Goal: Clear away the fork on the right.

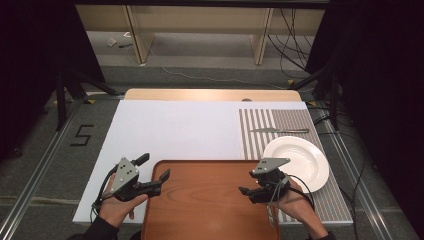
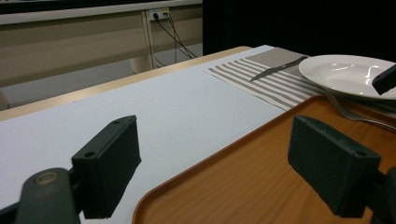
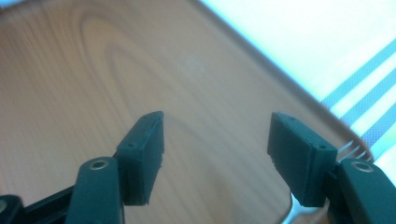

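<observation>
My right gripper (image 1: pixel 248 192) hangs over the right part of the wooden tray (image 1: pixel 200 200), its jaws spread wide with nothing between them, only bare wood grain beneath. Just beside its right jaw, at the tray's rim, the tines of a fork (image 3: pixel 351 150) peek out; in the left gripper view the fork (image 2: pixel 355 113) lies along the tray's far edge, close to the plate. My left gripper (image 1: pixel 154 174) sits at the tray's left rim, jaws also wide and holding nothing, one over the tray, the other over the white sheet (image 1: pixel 175 130). Beyond the right gripper and to its right, the white plate (image 1: pixel 305 160) rests on the striped placemat (image 1: pixel 280 122), bare. Farther out still, past the plate, a knife (image 1: pixel 279 131) lies across the stripes. Well off to the left of my left gripper, on the floor, black tape marks a "5" (image 1: pixel 82 135). It is the only writing I can read; tray, plate and cutlery carry no legible brand.
</observation>
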`<state>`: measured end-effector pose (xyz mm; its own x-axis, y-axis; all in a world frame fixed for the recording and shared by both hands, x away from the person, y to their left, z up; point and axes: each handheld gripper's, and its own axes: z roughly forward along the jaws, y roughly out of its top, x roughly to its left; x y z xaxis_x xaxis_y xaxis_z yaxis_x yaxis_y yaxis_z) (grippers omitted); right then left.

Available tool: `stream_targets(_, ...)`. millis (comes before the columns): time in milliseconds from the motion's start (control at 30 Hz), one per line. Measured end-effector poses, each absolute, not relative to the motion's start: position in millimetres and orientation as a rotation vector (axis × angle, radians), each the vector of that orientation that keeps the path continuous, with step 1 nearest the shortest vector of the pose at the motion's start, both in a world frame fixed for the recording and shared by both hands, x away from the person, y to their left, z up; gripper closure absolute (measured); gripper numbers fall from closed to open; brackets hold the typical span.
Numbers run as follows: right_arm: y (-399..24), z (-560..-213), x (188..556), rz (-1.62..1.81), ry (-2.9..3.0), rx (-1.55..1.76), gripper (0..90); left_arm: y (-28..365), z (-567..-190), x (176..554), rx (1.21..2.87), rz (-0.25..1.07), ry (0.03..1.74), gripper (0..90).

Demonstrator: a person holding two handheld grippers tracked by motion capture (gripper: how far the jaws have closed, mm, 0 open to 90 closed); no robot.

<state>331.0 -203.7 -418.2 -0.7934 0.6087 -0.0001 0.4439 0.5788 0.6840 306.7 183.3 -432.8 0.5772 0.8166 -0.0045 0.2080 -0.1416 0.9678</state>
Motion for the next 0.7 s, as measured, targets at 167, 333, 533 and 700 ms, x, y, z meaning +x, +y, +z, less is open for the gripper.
stream_targets(167,-206,-412,329,1.138,2.496,0.896,35.7,183,-432,306,1.662,0.662,0.866,16.6)
stream_targets(333,-208,-408,326,1.211,2.419,0.892,34.7,184,-431,306,1.654,0.662,0.867,16.6)
stream_targets(533,-210,-403,322,1.284,2.329,0.885,32.7,184,-431,305,1.651,0.659,0.859,16.5)
stream_targets(700,-213,-400,319,1.339,2.264,0.888,31.9,183,-430,305,1.646,0.654,0.855,16.5)
